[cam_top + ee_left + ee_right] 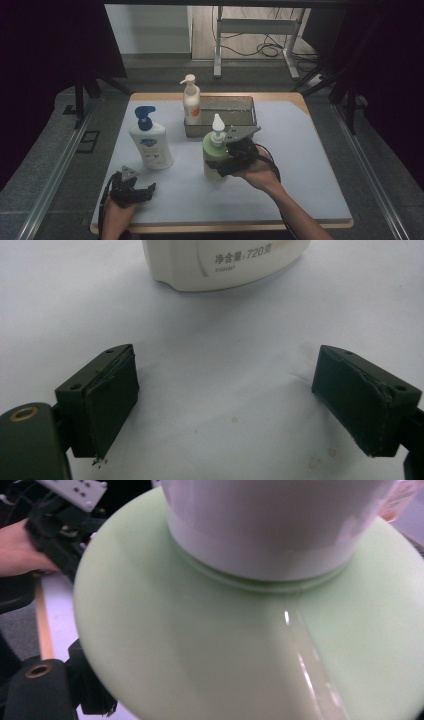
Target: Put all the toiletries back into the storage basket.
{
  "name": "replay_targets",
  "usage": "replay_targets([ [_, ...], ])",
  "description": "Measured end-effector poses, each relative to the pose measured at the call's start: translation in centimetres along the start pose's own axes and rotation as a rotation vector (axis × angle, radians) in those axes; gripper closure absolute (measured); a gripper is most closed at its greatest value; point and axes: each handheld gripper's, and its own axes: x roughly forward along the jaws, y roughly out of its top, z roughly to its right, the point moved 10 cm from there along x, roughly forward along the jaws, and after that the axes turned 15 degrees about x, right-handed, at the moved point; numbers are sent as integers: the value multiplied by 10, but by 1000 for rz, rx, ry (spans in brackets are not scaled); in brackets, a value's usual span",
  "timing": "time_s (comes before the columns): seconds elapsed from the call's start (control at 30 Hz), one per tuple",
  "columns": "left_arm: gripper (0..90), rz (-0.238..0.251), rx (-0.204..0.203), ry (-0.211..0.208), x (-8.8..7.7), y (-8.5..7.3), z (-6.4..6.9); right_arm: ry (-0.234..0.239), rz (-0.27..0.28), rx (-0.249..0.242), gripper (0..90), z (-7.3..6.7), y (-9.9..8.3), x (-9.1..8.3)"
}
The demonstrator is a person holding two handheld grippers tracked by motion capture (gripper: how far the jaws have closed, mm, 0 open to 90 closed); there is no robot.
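Note:
A pale green pump bottle [214,155] with a white pump stands upright near the table's middle. My right gripper [231,159] is shut on its body from the right. In the right gripper view the green bottle [225,645] sits close up across the jaws, and one black finger [92,695] shows at its lower left. My left gripper [150,191] rests low at the front left, open, with nothing in it. Just beyond the left gripper [225,375] stands a white bottle with a blue pump [150,142], and the base of that white bottle [225,262] shows past the jaws.
A white mat [300,165] covers the table. A metal tray [245,107] stands at the back centre, with a white orange-labelled pump bottle [191,102] at its left end. Beyond the far table edge stands a metal frame with cables [270,47]. In the right gripper view the other hand [20,550] shows farther off.

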Motion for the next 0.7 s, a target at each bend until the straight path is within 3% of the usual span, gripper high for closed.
replay_targets([
  [0.7,114,3,-1,1,0,0,0,-87,42,33,120,33,37,4],
])
